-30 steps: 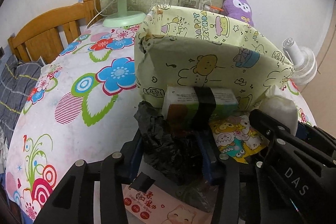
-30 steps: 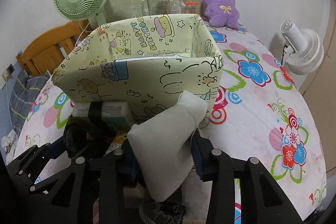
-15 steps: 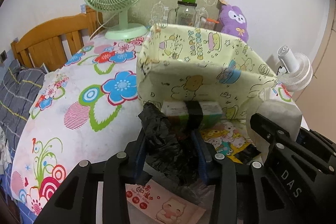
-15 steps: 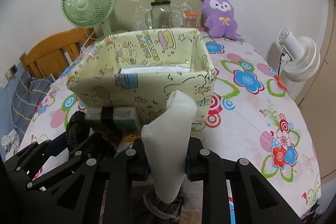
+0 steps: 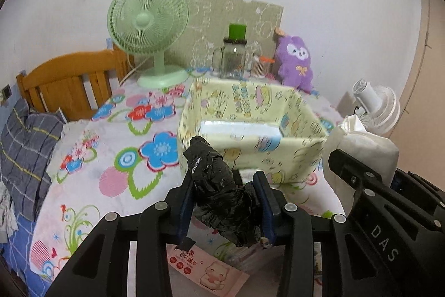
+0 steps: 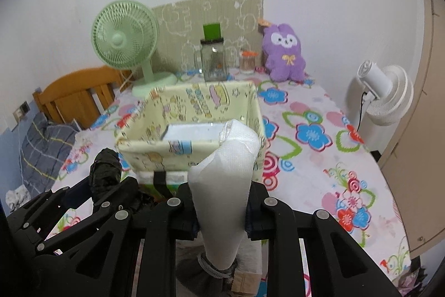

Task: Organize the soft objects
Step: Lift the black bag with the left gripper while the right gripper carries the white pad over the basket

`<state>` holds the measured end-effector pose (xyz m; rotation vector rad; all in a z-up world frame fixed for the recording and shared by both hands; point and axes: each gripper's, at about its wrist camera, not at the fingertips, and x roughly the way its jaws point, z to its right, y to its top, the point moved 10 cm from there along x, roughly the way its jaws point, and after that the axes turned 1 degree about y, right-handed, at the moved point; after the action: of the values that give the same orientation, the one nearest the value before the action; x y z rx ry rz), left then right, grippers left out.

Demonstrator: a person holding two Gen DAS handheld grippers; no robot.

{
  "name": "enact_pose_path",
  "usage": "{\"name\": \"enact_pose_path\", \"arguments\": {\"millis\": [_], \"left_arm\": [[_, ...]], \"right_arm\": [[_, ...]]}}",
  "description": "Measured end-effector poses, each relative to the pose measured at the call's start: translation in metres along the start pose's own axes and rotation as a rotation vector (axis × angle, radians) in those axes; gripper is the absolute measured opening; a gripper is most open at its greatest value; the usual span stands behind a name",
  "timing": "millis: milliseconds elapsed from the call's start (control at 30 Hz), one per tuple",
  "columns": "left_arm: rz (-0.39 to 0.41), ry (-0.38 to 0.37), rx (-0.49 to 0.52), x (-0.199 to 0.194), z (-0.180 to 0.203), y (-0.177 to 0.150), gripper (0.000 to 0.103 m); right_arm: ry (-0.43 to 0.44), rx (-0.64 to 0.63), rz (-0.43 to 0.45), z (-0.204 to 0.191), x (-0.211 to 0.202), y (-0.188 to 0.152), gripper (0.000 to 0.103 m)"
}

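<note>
While both grippers hang over the near edge of the flower-print bedspread, the sorting looks to be at an early or middle stage, by my reading; the yellow cartoon-print bin stands toward the middle of the bedspread, and only one flat pale item can be seen lying inside it; what that item is I cannot tell.

Neither of the two carried pieces is in the bin yet; each sits short of its near wall, so the drop remains to be done; more goods lie at the near edge below the tools, namely a banded pack against the bin's near wall, a pink wet-wipe packet and some grey fabric that I cannot identify; these appear untouched.

Left gripper: partly closed and clenched on a crumpled black plastic bag; the blue pads press into both sides of the bundle, and its top stands up between them; its jaws drew in a little within the last second, with the bag between them throughout.

Right gripper: squeezed to its narrowest on a white soft pouch, which rises upright between the pads and leans toward the bin's near right corner; the pads bite into its lower half; whether the grip is secure enough for the carry is a matter of judgement, though nothing shows slipping.
</note>
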<state>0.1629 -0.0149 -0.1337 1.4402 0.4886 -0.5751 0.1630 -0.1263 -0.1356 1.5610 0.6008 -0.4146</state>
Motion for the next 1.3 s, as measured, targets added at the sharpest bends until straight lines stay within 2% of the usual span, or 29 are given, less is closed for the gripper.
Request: {"name": "enact_pose_path", "arguments": {"millis": [433,633,967,1300], "left_arm": [[0.100,-0.009,0.023,-0.041,0.005,0.027,0.041],[0.117,-0.013,0.031,-0.048,0.007,0.033,0.041],[0.126,-0.009,0.032,-0.043,0.006,0.041,0.041],[0.127,0.003,0.041,-0.025,0.005,0.058,0.041]], "right_arm": [[0.015,-0.006,0.094,-0.007,-0.044,0.025,0.026],[0.014,-0.002,0.121,-0.007,-0.054,0.031,0.026],[0.022,-0.007,0.135,-0.007,-0.050,0.041,0.026],[0.029,0.000,0.133,-0.007,-0.030,0.058,0.026]]}}
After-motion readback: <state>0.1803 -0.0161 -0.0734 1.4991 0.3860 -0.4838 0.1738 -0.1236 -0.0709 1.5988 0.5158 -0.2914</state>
